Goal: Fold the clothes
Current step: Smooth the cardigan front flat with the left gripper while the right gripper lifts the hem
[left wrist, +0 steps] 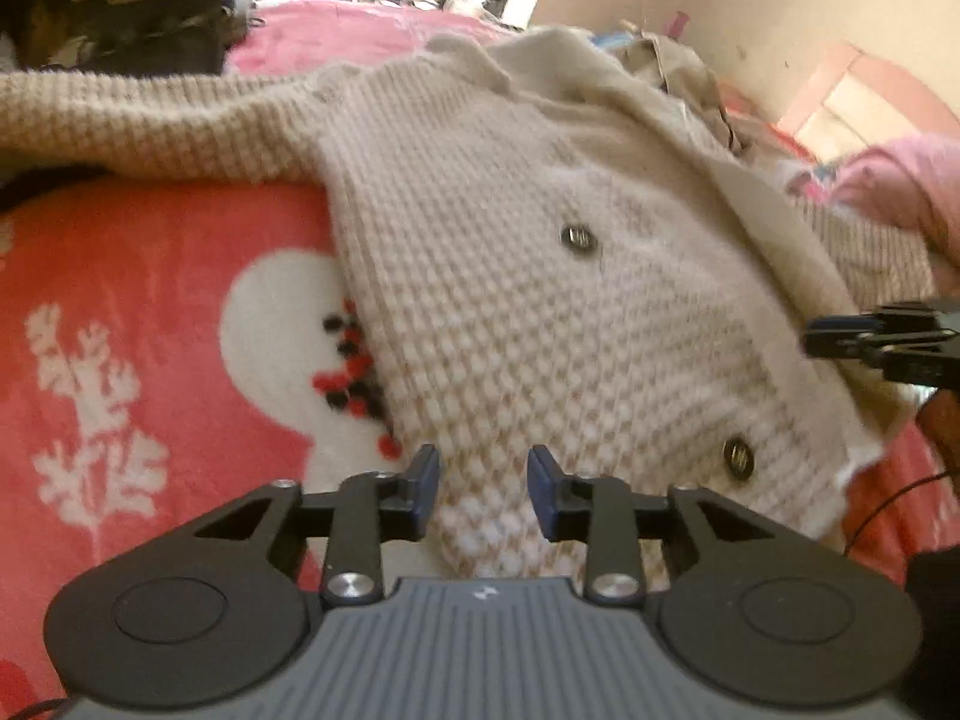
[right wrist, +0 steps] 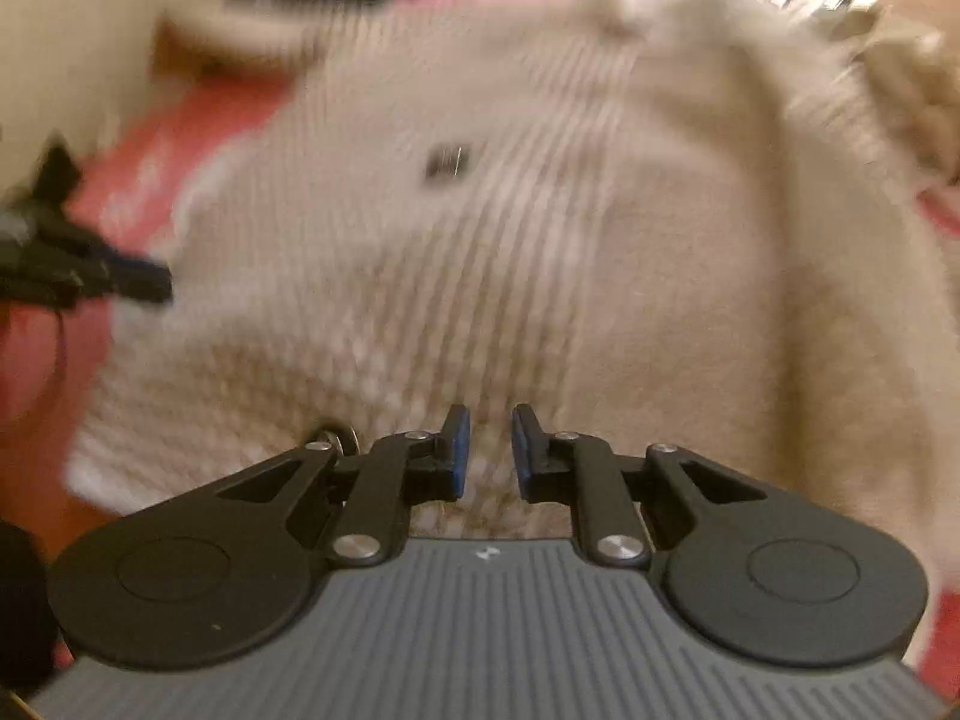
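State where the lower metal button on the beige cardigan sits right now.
In the left wrist view, the lower button sits low and right on the cardigan, near its hem, right of the left gripper.

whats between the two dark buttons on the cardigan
Only bare knit of the cardigan runs between the upper button and lower button, in the left wrist view.

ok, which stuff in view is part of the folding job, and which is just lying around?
Job:
- beige knit cardigan
- left tool, open, nothing between its pads
- right tool, open, empty

Lying about:
- red blanket under the cardigan
- dark clothes pile at the back
- pink garment on the right
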A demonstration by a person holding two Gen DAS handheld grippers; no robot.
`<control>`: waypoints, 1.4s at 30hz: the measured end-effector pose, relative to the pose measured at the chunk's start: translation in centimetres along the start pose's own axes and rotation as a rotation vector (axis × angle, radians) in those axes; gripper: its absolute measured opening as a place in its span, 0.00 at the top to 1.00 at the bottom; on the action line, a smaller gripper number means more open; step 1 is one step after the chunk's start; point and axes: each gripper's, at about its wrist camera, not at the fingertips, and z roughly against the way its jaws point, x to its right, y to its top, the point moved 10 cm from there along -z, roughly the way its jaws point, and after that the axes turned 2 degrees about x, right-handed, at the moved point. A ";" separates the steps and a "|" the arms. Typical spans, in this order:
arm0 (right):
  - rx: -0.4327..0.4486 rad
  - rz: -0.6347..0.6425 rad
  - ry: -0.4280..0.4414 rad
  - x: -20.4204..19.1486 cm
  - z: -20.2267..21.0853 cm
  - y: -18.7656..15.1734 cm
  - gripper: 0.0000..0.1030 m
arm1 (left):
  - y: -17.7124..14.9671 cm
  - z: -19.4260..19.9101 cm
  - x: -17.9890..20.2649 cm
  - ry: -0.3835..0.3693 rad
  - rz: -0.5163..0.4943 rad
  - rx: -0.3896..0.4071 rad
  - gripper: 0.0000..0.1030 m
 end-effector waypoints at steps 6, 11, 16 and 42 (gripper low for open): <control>0.115 -0.204 -0.309 10.1 6.0 -1.2 0.52 | 2.2 -2.0 4.3 -0.107 0.007 0.019 0.67; 0.169 -0.603 -0.430 18.5 10.1 -6.0 0.43 | 2.4 -4.8 9.6 -0.201 -0.040 -0.015 0.67; 0.220 -1.005 -0.329 21.4 9.5 -11.7 0.40 | 1.8 -7.6 13.5 -0.229 -0.122 -0.056 0.67; 0.399 -0.646 0.295 10.2 7.1 1.3 0.99 | 1.5 -9.7 13.2 -0.242 0.009 -0.099 0.65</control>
